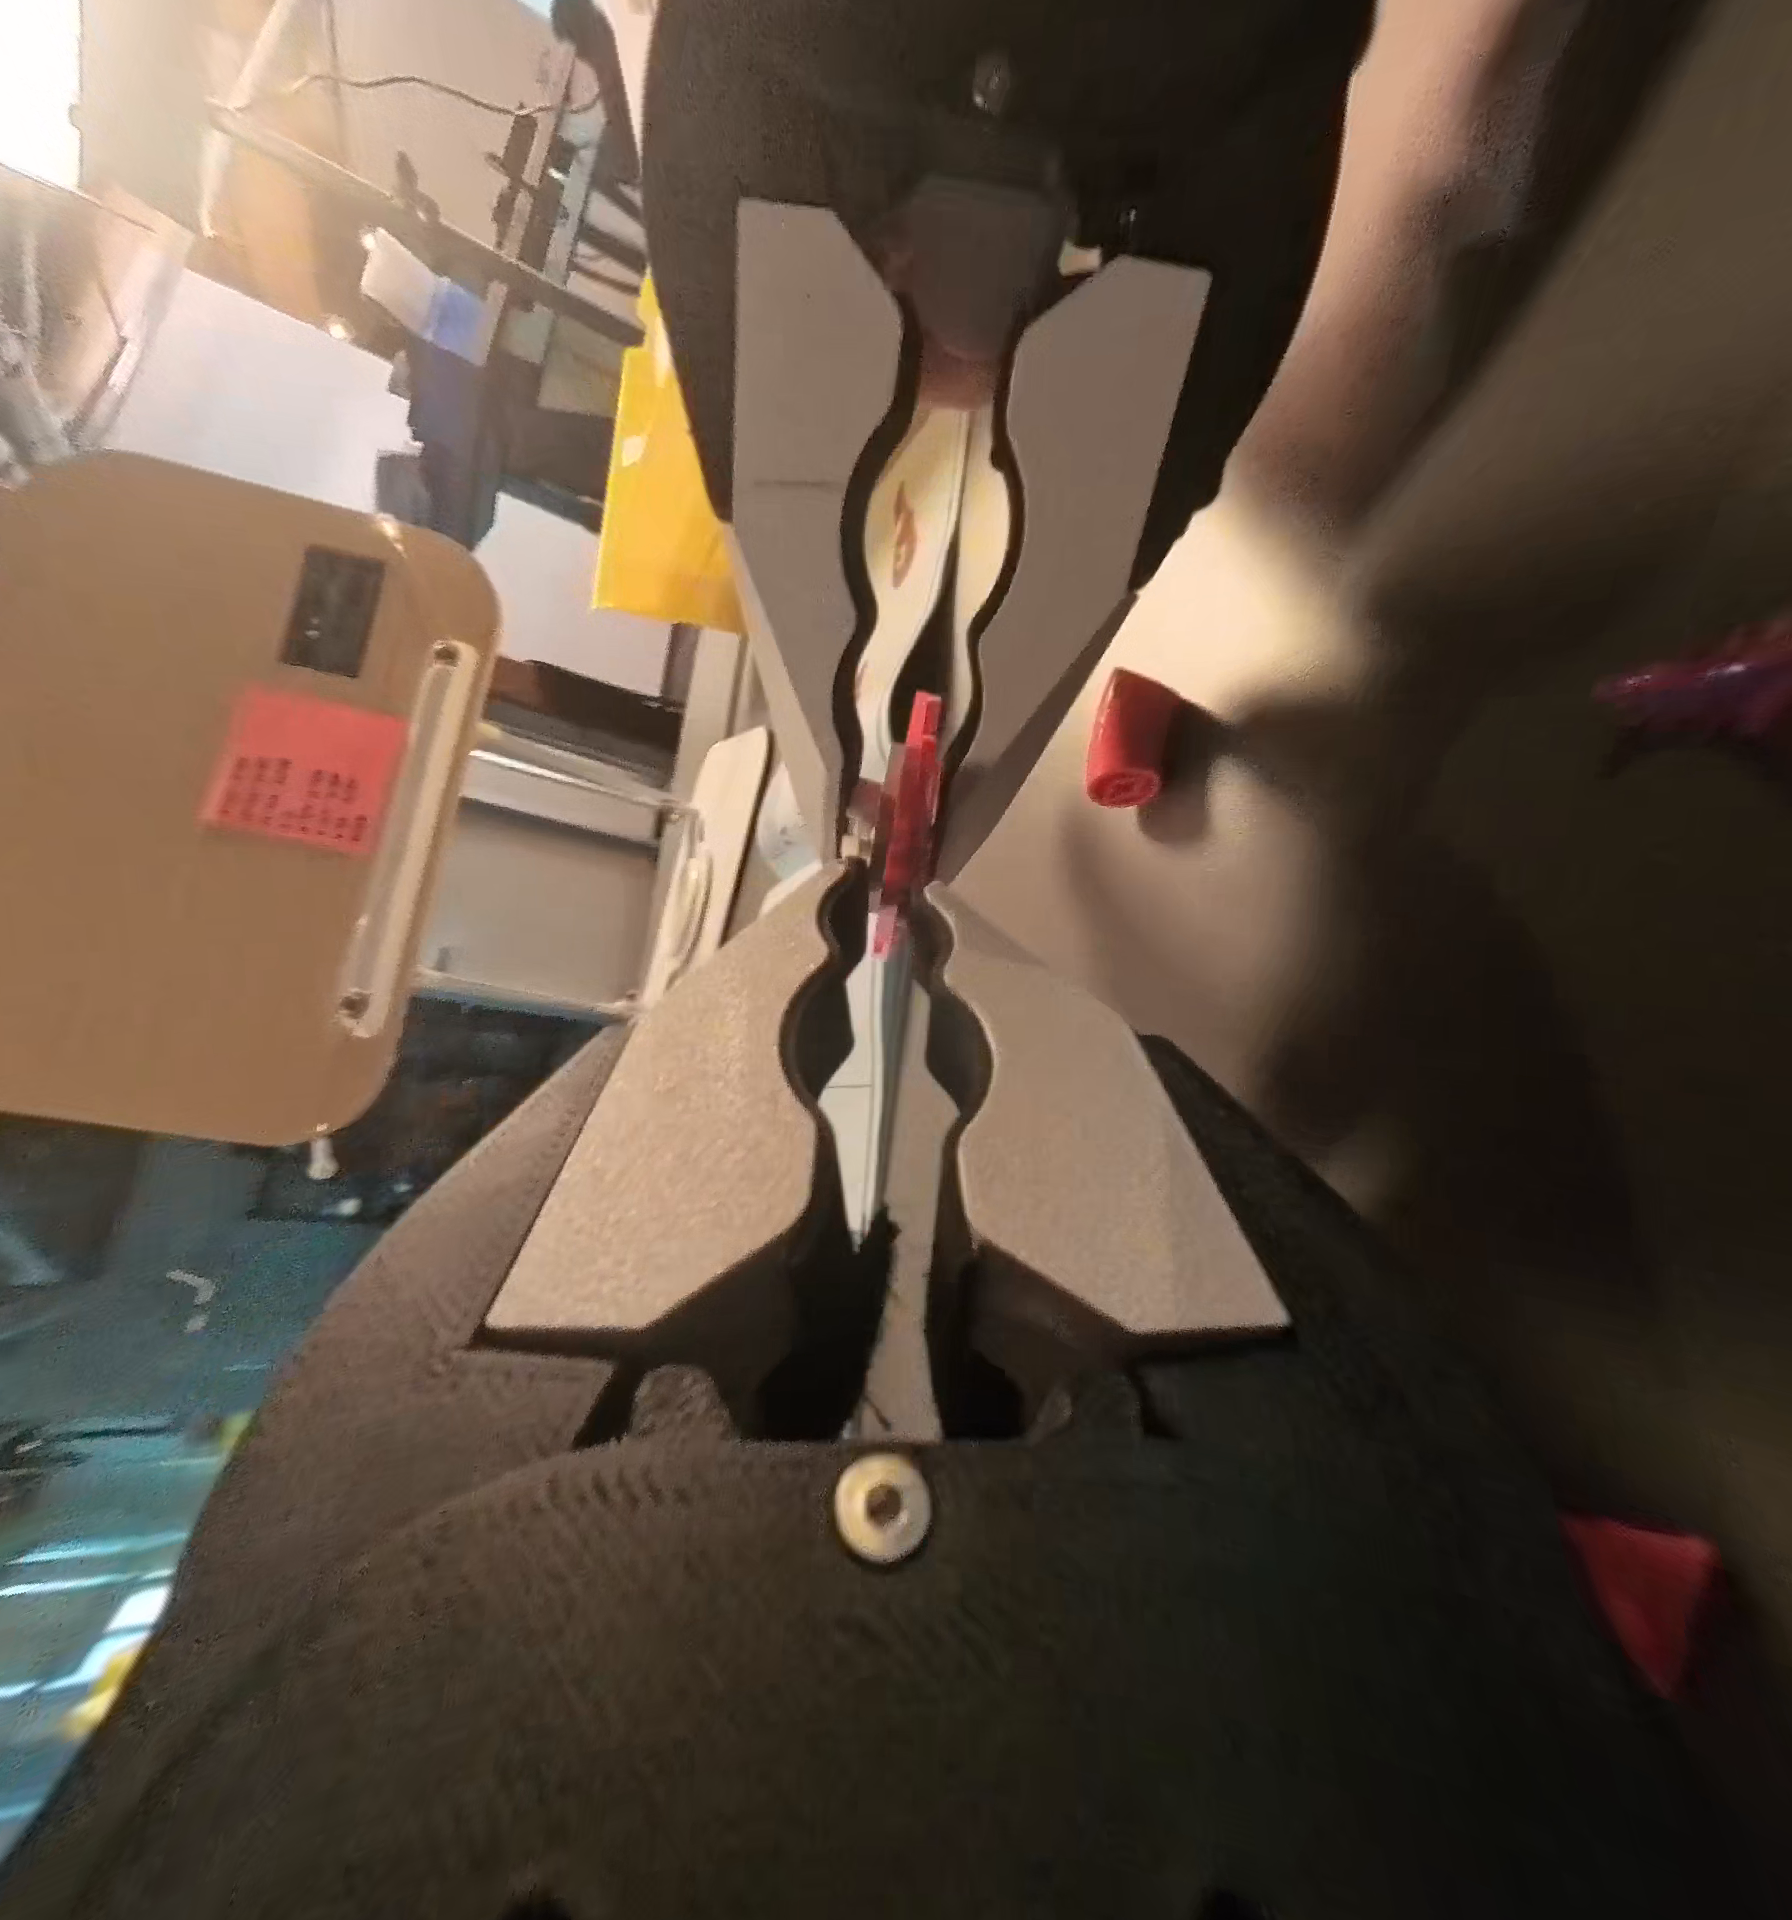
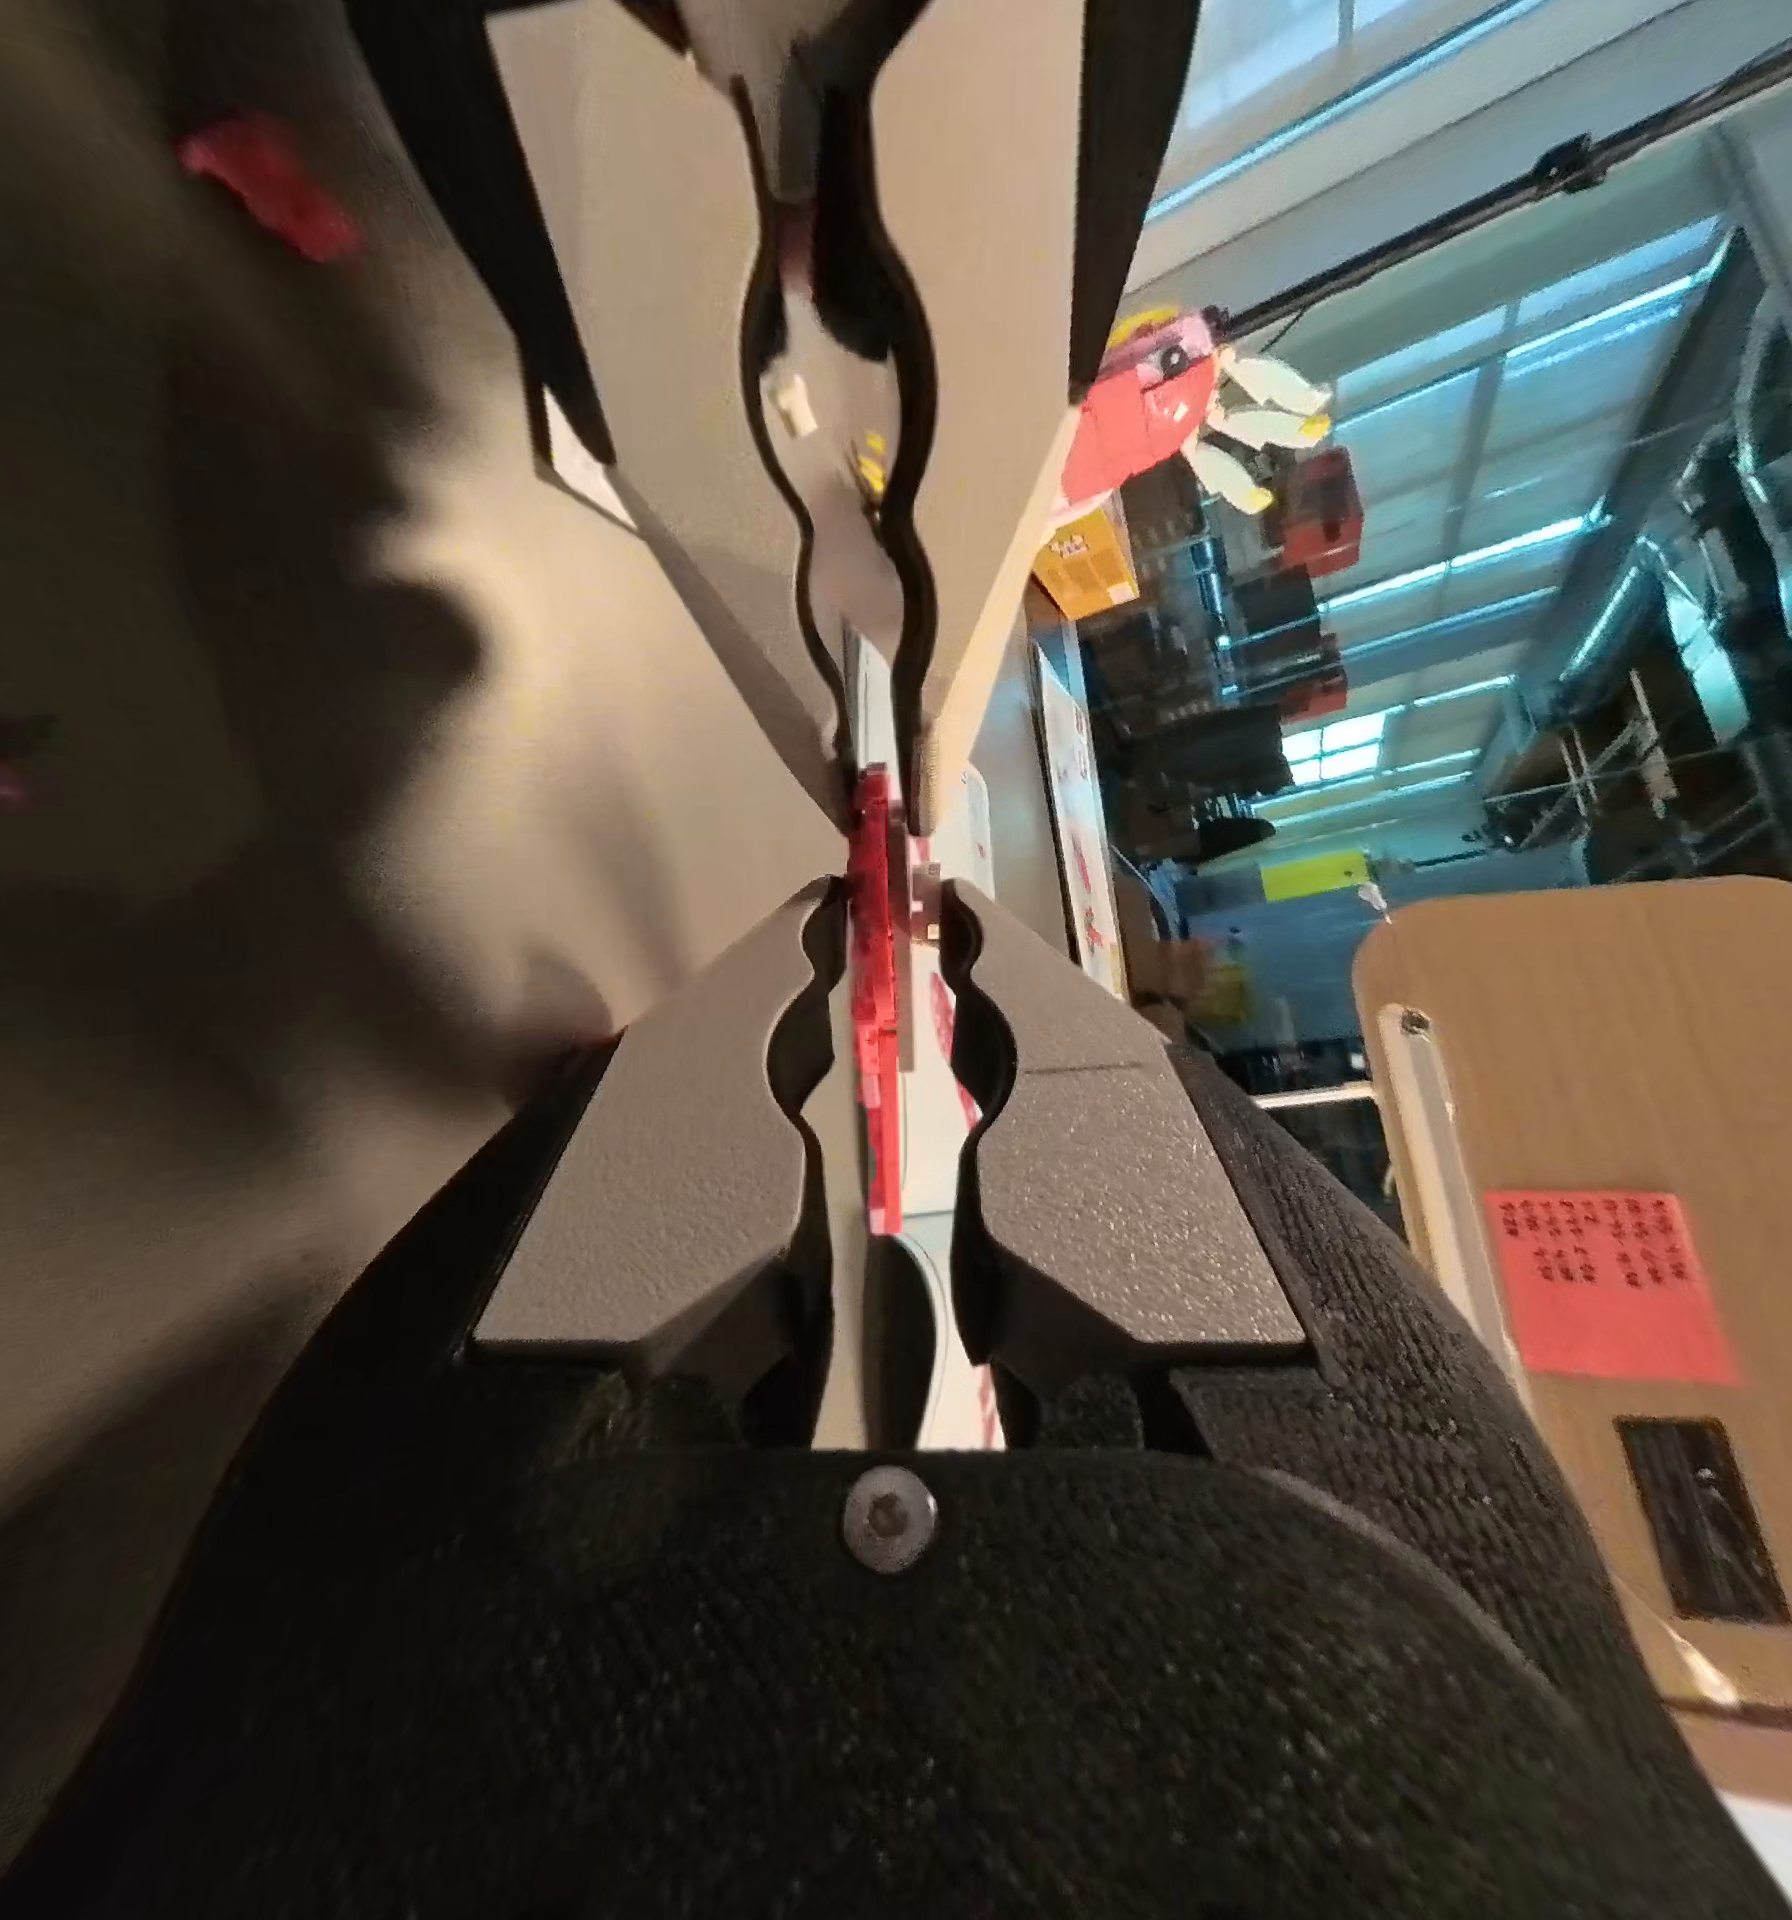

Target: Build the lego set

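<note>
In the left wrist view, a tan board [image 1: 175, 790] with a red sticker [image 1: 300, 774] stands at the far left, with a yellow bag [image 1: 653, 468] hanging farther back. At the centre, the left tool [image 1: 890, 883] meets the right tool [image 1: 907, 769] tip to tip, and both pinch the same thin red brick assembly [image 1: 907, 821], seen edge-on between their grey fingertips. The left tool's fingertips [image 1: 959, 904] are drawn close on the lower end of the piece. To the right, on the pale tabletop [image 1: 1287, 623], lie a small red cylinder [image 1: 1131, 738], a purple spiky piece [image 1: 1733, 696] and, lower down, a red wedge-shaped piece [image 1: 1640, 1642].

In the right wrist view, a red piece [image 2: 268, 187] lies on the tabletop at upper left. At the centre the right tool [image 2: 887, 894] clamps the red brick assembly [image 2: 871, 935], which carries a grey part [image 2: 918, 899] on its right face; the pads press both sides. The left tool [image 2: 876, 764] grips its far end. Farther right sit a red and pink brick model [image 2: 1162, 416] and the tan board [image 2: 1619, 1143].
</note>
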A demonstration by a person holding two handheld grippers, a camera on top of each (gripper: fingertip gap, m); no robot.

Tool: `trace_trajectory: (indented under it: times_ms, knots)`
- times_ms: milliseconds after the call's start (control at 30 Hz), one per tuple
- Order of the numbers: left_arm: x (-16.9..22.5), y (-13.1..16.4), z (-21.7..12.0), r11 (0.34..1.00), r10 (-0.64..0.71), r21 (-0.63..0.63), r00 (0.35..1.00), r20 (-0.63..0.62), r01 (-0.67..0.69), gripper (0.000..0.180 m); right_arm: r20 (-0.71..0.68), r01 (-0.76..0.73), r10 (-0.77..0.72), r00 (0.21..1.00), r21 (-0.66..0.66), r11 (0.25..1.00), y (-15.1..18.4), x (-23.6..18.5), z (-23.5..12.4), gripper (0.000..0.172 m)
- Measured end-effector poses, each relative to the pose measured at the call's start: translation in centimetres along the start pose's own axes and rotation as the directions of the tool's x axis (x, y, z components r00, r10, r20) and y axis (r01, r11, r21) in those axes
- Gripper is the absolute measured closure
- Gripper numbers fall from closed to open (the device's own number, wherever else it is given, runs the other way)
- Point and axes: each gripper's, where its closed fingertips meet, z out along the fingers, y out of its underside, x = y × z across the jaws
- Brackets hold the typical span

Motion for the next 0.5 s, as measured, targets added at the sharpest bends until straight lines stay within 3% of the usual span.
trace_trajectory:
  times_ms: [267, 500]
  knots:
    - [0.2, -1.0, -0.8, 0.976, -0.164, 0.125, 0.981, -0.107, 0.177, 0.175, 0.021, -0.024, 0.023, 1.000, 0.046, 0.999, -0.7, -0.2, -0.3, 0.156]
    - [0.1, -1.2, -1.0, 0.962, -0.198, 0.160, 0.970, -0.141, 0.219, 0.175, 0.039, -0.045, 0.042, 0.998, 0.077, 0.996, -1.1, -0.2, -0.7, 0.156]
